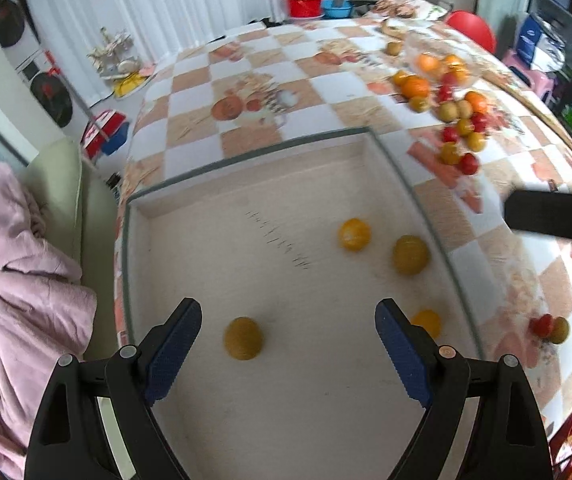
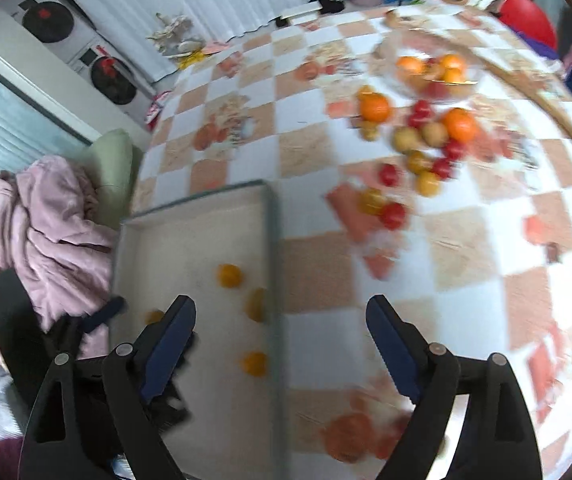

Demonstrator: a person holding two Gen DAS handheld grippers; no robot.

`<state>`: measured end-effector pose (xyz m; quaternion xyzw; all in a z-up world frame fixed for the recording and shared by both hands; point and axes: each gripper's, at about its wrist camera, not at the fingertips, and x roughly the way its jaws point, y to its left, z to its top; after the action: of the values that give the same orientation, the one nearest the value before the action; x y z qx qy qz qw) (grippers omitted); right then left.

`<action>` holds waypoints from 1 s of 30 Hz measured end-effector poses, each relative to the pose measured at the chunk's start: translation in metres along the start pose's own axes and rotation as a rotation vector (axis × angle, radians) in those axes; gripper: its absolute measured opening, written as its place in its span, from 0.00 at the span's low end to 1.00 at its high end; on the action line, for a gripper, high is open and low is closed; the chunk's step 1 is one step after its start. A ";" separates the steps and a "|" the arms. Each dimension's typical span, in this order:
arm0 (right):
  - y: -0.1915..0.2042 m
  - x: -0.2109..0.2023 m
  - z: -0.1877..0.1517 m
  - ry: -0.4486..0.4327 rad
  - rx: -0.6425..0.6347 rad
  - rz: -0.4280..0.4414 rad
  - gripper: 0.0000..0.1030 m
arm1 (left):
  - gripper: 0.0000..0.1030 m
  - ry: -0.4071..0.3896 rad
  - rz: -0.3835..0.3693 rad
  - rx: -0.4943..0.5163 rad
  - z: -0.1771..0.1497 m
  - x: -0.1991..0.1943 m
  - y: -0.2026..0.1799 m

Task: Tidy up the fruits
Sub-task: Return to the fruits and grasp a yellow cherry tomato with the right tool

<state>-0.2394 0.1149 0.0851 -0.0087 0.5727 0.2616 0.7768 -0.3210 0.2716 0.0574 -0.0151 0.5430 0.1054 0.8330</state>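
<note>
Your left tongs (image 1: 287,344) hang spread and empty over the tray (image 1: 246,148), where four yellow fruits (image 1: 243,338) already lie apart, kept in by its raised rim. Your right tongs (image 2: 282,344) gape empty too, straddling the tray's right edge. The mixed pile (image 2: 421,140) waits well apart on the surface (image 2: 465,300) (blurred, probably tomatoes and oranges), with open cloth between.

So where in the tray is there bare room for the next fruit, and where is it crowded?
The tray floor is bare along its far and left walls; four yellow fruits sit toward the right wall and near side. The loose fruit pile beyond the tray's right rim is crowded.
</note>
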 end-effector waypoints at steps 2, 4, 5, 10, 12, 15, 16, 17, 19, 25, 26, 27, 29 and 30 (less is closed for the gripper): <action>-0.024 -0.011 -0.019 0.001 0.032 -0.063 0.87 | 0.87 -0.014 -0.018 0.018 0.001 -0.005 -0.007; -0.045 -0.019 -0.036 0.010 0.065 -0.112 0.87 | 0.87 -0.030 -0.037 0.036 0.002 -0.011 -0.014; -0.056 -0.023 -0.046 0.019 0.086 -0.133 0.87 | 0.87 -0.035 -0.046 0.045 0.003 -0.014 -0.018; -0.092 -0.027 -0.086 0.068 0.176 -0.184 0.87 | 0.87 -0.072 -0.104 0.108 0.010 -0.026 -0.046; -0.096 -0.025 -0.097 0.079 0.175 -0.177 0.87 | 0.87 -0.078 -0.126 0.125 0.015 -0.030 -0.059; -0.093 -0.018 -0.106 0.101 0.154 -0.176 0.87 | 0.87 -0.086 -0.166 0.139 0.019 -0.034 -0.079; -0.092 -0.017 -0.109 0.104 0.148 -0.176 0.87 | 0.87 -0.085 -0.173 0.146 0.020 -0.033 -0.085; -0.091 -0.016 -0.111 0.104 0.141 -0.174 0.87 | 0.87 -0.079 -0.177 0.154 0.020 -0.030 -0.092; -0.090 -0.014 -0.115 0.102 0.127 -0.173 0.87 | 0.87 -0.063 -0.175 0.162 0.021 -0.025 -0.100; -0.092 -0.014 -0.120 0.095 0.050 -0.191 0.85 | 0.87 -0.047 -0.171 0.196 0.015 -0.025 -0.111; -0.092 -0.014 -0.120 0.096 0.027 -0.190 0.80 | 0.87 -0.044 -0.165 0.201 0.013 -0.024 -0.111; -0.089 -0.012 -0.120 0.097 -0.003 -0.186 0.75 | 0.87 -0.036 -0.162 0.194 0.012 -0.023 -0.110; -0.083 -0.005 -0.119 0.094 -0.070 -0.187 0.71 | 0.87 -0.020 -0.153 0.170 0.011 -0.021 -0.108; -0.079 -0.002 -0.117 0.088 -0.105 -0.191 0.69 | 0.87 -0.013 -0.148 0.159 0.010 -0.020 -0.107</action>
<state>-0.3100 0.0092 0.0241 -0.1152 0.5885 0.2153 0.7708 -0.2987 0.1651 0.0700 0.0115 0.5414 0.0002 0.8407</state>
